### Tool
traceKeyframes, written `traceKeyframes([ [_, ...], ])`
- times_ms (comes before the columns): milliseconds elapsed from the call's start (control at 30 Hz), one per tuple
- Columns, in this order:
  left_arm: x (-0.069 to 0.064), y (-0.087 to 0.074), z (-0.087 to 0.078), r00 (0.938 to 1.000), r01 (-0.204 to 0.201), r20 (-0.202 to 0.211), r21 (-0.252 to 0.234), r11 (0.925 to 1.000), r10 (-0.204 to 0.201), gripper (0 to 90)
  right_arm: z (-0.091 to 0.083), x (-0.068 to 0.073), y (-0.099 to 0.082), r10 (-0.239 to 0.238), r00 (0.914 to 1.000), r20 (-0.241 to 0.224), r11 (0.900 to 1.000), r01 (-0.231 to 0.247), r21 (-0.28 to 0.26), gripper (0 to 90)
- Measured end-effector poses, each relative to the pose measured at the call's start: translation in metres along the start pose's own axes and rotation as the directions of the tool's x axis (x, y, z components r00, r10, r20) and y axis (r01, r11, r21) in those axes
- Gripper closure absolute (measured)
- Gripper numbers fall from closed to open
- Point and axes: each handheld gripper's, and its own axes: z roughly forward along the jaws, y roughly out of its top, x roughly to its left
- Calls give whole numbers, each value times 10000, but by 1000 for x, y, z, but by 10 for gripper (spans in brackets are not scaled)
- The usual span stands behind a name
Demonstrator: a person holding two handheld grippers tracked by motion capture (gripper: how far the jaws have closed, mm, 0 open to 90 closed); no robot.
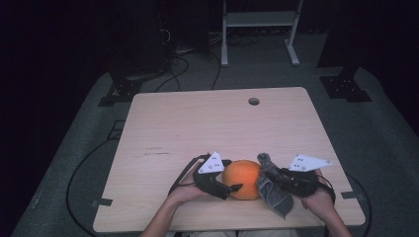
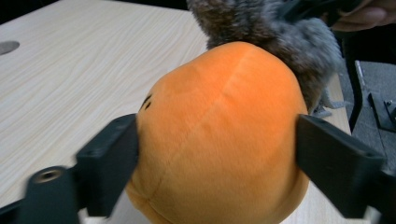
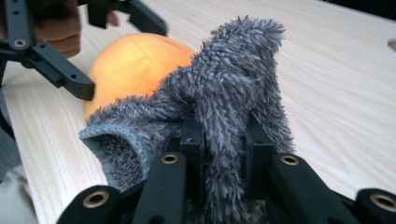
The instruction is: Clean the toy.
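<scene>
Sock (image 3: 224,93) pinched in right gripper (image 3: 224,140), touching plush (image 2: 219,135) between left gripper (image 2: 217,154) jaws, spread beside it w/o squeezing; sock not yet over plush, prob. early.

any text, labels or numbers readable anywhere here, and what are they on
Nothing can be read.
Faint dark marks on the wooden table, in the high view left of the left gripper: too small and blurred to read.
Small dark marks on the orange plush ball: blurred, not clearly writing.
Grey fuzzy sock: no text.
</scene>
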Motion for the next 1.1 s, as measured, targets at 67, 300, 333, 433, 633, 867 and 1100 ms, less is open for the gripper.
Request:
traceKeyframes([
  [67,-4,1,2,9998,-113,-186,-26,9999,113,243,-1,-6,-4,145,9998,100,9998,-146,123,736],
  [300,-9,7,5,9989,20,-477,12,10000,-19,277,-19,-2,9,35,10000,-46,9998,-36,-177,737],
  [333,-10,8,5,9995,-41,-317,21,10000,42,276,-18,4,13,-73,9998,-165,9996,69,-265,735],
  [433,-12,8,2,9984,-454,342,177,9988,447,228,-4,13,14,-594,9979,-246,9980,599,199,731],
  [633,4,6,-11,9996,-54,275,-307,9995,63,143,-8,4,3,-396,9982,-451,9988,409,279,731],
  [867,5,-6,9,9944,541,914,11,9985,-540,109,-7,-8,-5,-79,9982,-589,9995,97,298,727],
  [1100,-4,-7,16,9951,195,974,-178,9997,-177,204,-9,-25,-17,632,9980,-90,9957,-625,686,729],
])
